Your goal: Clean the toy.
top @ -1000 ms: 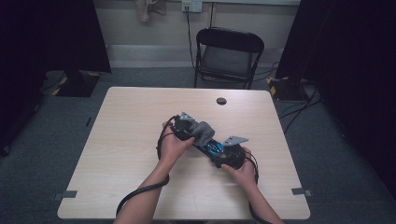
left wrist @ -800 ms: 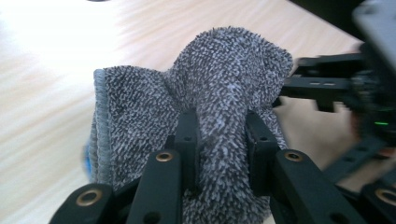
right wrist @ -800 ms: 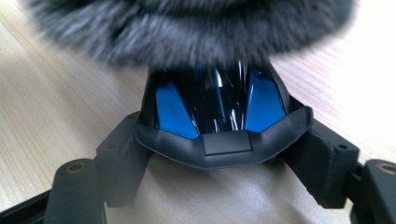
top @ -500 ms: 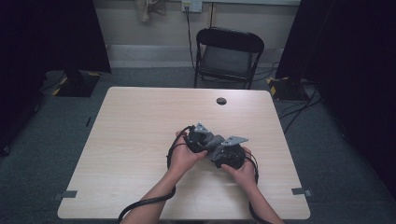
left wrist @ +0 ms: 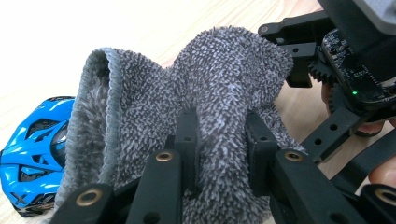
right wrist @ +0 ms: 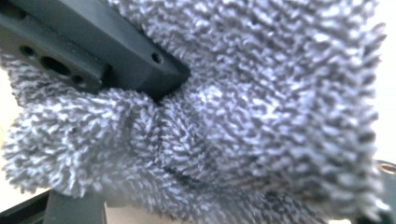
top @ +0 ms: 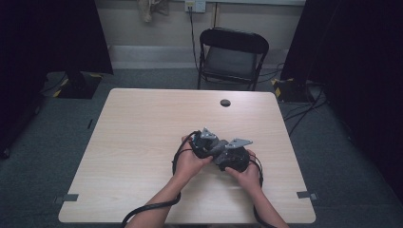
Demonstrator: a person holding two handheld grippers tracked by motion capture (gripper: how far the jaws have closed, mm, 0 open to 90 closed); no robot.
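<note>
In the left gripper view a grey fluffy cloth (left wrist: 224, 70) is bunched up, and my left gripper (left wrist: 222, 135) is shut on a fold of it. A blue toy car (left wrist: 32, 140) lies on the table at the left, partly under the cloth. One finger (left wrist: 299, 51) of my right gripper rests against the cloth's far right edge. In the right gripper view the cloth (right wrist: 280, 93) hangs very close, with a finger (right wrist: 116, 56) of the left gripper across it; whether the right pads press on anything is hidden. From above, left gripper (top: 215, 148) and right gripper (top: 227, 153) meet tip to tip.
The wooden table (top: 142, 142) has a small black round disc (top: 225, 102) near its far edge. A black folding chair (top: 233, 54) stands behind the table. Cables trail from both grippers past the front edge, and tape marks sit at the front corners.
My left hand has moved right until its gripper meets the right one. The blue car seen between the grippers from above is now covered. The right hand kept still.
</note>
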